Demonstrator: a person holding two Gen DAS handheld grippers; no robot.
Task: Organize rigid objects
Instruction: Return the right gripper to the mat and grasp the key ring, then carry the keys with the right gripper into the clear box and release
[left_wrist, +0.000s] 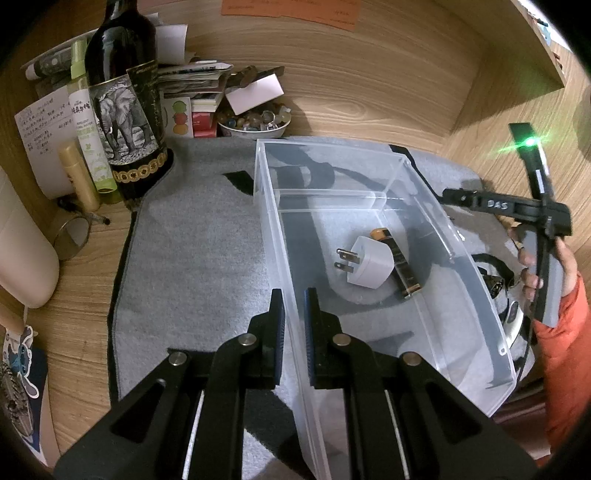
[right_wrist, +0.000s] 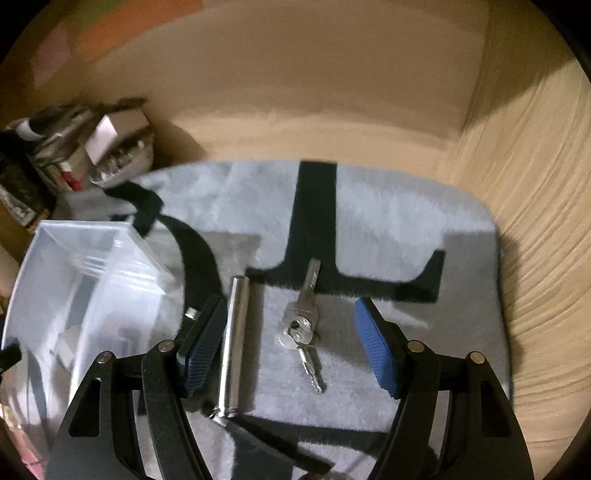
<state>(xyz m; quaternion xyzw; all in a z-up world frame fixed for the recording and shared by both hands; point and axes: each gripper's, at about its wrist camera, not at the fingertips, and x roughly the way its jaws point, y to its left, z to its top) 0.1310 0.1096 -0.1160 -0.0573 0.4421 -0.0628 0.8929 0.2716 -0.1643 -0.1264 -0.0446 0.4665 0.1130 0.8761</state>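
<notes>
A clear plastic bin (left_wrist: 476, 295) stands on a grey mat (left_wrist: 192, 258). Inside it lie a white plug adapter (left_wrist: 369, 267) and a battery (left_wrist: 397, 262). My left gripper (left_wrist: 293, 306) is shut on the bin's left wall. My right gripper (right_wrist: 291, 343) is open above the mat, with a bunch of keys (right_wrist: 301, 325) and a silver metal cylinder (right_wrist: 234, 343) lying between its fingers. The bin (right_wrist: 74, 280) also shows at the left of the right wrist view. The right gripper's body (left_wrist: 532, 210) shows at the right of the left wrist view.
A dark bottle (left_wrist: 125, 107), a spray bottle (left_wrist: 86, 122), papers and a bowl of stones (left_wrist: 255, 123) crowd the back left. Wooden walls enclose the desk at the back and right. A round mirror (left_wrist: 72, 238) lies left of the mat.
</notes>
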